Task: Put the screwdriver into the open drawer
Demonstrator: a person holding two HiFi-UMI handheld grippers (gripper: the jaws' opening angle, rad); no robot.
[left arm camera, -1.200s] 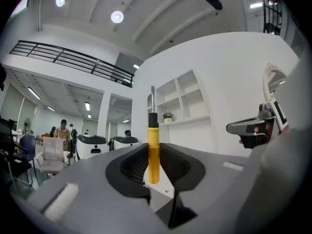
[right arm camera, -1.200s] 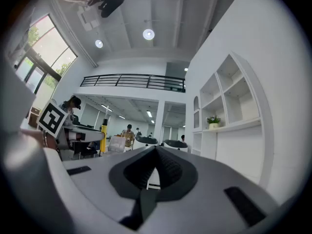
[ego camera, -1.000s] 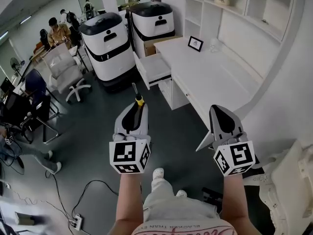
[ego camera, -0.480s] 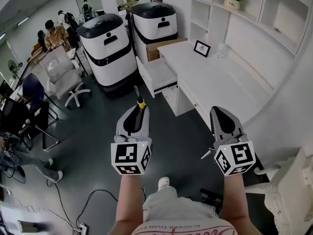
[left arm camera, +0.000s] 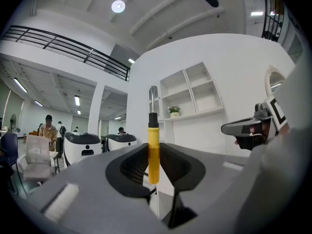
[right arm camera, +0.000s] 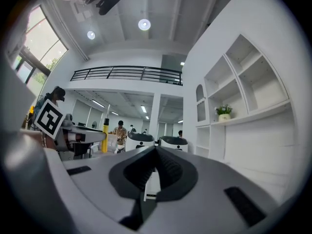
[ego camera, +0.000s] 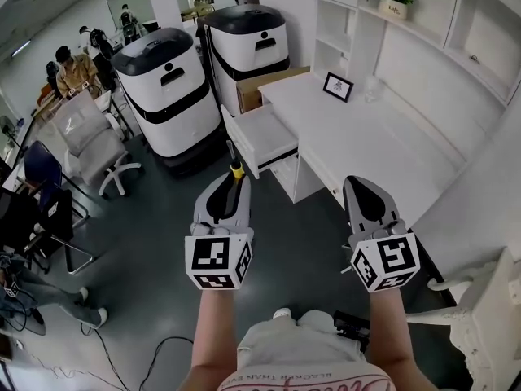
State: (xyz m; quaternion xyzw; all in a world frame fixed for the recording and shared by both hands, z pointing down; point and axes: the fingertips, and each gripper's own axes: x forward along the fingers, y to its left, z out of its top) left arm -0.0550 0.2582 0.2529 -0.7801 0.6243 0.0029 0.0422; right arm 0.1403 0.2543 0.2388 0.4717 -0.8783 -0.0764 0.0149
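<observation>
Item: screwdriver (ego camera: 234, 168), upright, yellow handle pinched in the left claw (ego camera: 229, 190); right claw (ego camera: 364, 187) closed, empty. Drawer (ego camera: 262, 137) open just ahead (desk's near corner); best tip the tool flat, low over the drawer, before letting go

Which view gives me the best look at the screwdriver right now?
The left gripper view: the screwdriver stands upright, its yellow handle clamped between the left tool's jaws. The head view shows only its end beyond that tool; the right gripper view shows it small, far left.
</observation>
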